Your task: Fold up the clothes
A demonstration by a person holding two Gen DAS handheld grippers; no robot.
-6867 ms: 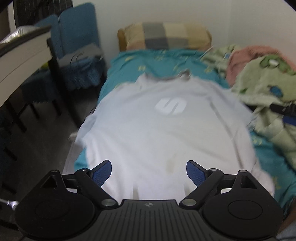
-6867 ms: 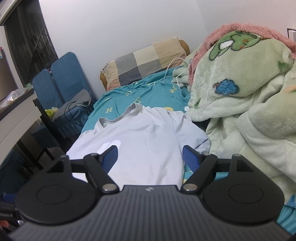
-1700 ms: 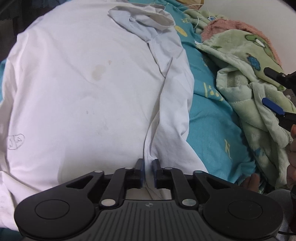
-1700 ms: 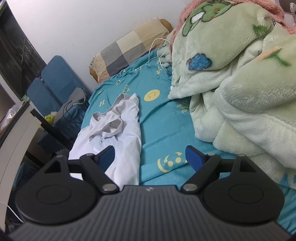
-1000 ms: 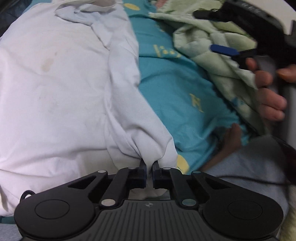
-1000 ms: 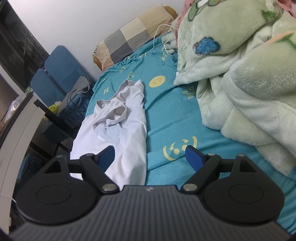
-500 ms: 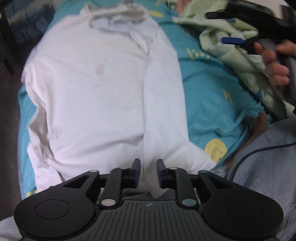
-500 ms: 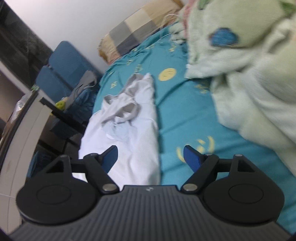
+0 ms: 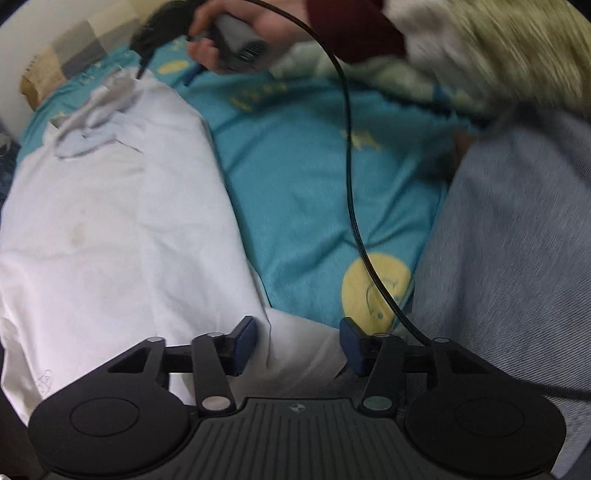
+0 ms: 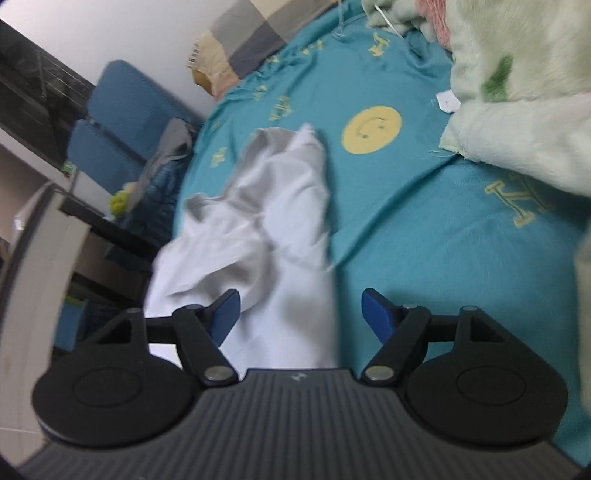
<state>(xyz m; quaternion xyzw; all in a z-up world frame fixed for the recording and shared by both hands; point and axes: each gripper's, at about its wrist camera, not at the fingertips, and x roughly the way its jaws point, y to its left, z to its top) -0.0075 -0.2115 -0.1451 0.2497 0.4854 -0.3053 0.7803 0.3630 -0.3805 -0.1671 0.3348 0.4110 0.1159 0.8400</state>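
A white T-shirt point(image 9: 110, 221) lies on the teal bedsheet point(image 9: 314, 184), its right side folded inward and its collar bunched at the far end. My left gripper point(image 9: 297, 343) hovers over the near hem corner. Its jaws are opening, with loose cloth below them and the pads off it. In the right wrist view, the shirt point(image 10: 280, 229) runs away from my right gripper point(image 10: 301, 314). That gripper's jaws are closing but still wide, over the folded edge near the collar, and grip nothing. A hand holds the right gripper point(image 9: 166, 72) at the top of the left wrist view.
A green plush blanket point(image 10: 517, 92) is heaped along the bed's right side. A checked pillow point(image 10: 240, 33) lies at the head. Blue chairs point(image 10: 122, 122) and a desk point(image 10: 37, 240) stand left of the bed. A person's jeans-clad leg point(image 9: 517, 258) and a black cable point(image 9: 351, 166) are close by.
My left gripper has let go of the shirt's hem and its jaws have spread apart. My right gripper has dropped forward toward the collar end, and its jaws have narrowed slightly.
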